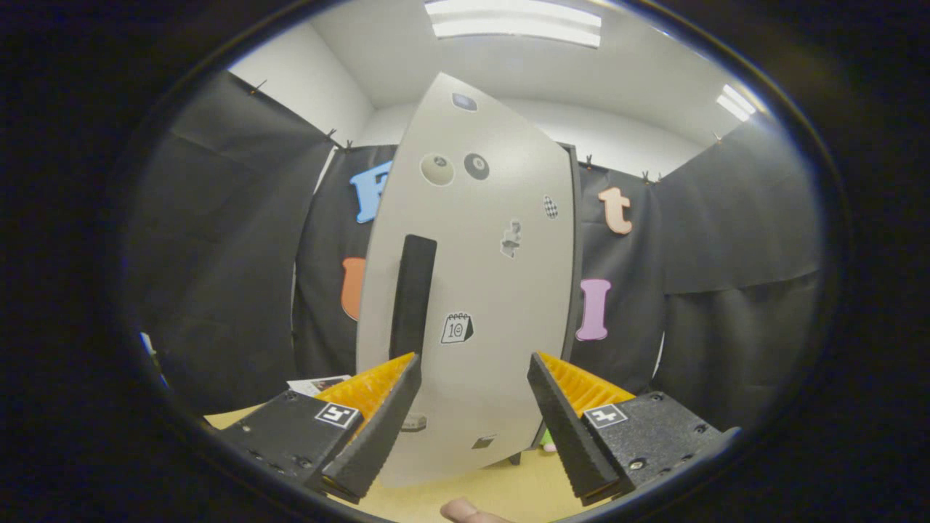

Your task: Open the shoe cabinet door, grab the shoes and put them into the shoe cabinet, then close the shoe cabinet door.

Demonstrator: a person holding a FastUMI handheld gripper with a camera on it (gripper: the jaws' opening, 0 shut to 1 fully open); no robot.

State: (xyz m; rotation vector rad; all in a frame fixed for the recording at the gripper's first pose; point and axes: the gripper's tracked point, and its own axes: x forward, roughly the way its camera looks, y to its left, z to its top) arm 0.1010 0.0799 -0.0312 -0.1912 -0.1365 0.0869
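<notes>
- The shoe cabinet (472, 290) stands straight ahead of the gripper on a wooden table (501, 494), its pale door (501, 378) facing the camera with a few small stickers on it. The door looks flat to the front, so I judge it closed, though the edges are too curved by the lens to be sure.
- That fits two stages alike: a door about to be pulled open, or one already pushed back with the shoes inside. No shoes are to be seen, and the cabinet's inside is hidden behind the door.
- The dark upright handle (413, 294) sits left of the door's middle, just above and beyond the left finger.
- The gripper (472, 363) has its fingers spread wide with nothing between them but the door beyond.
- If the handle is the aim, the fingers would do well to slide left until the bar sits between them, then close on it squarely before pulling along the hinge's arc; which side the hinge is on I cannot tell.
- A fingertip (465, 511) of the person shows below the fingers.
- Something small and green (546, 438) peeps out by the cabinet's right foot, too cut off to name.
</notes>
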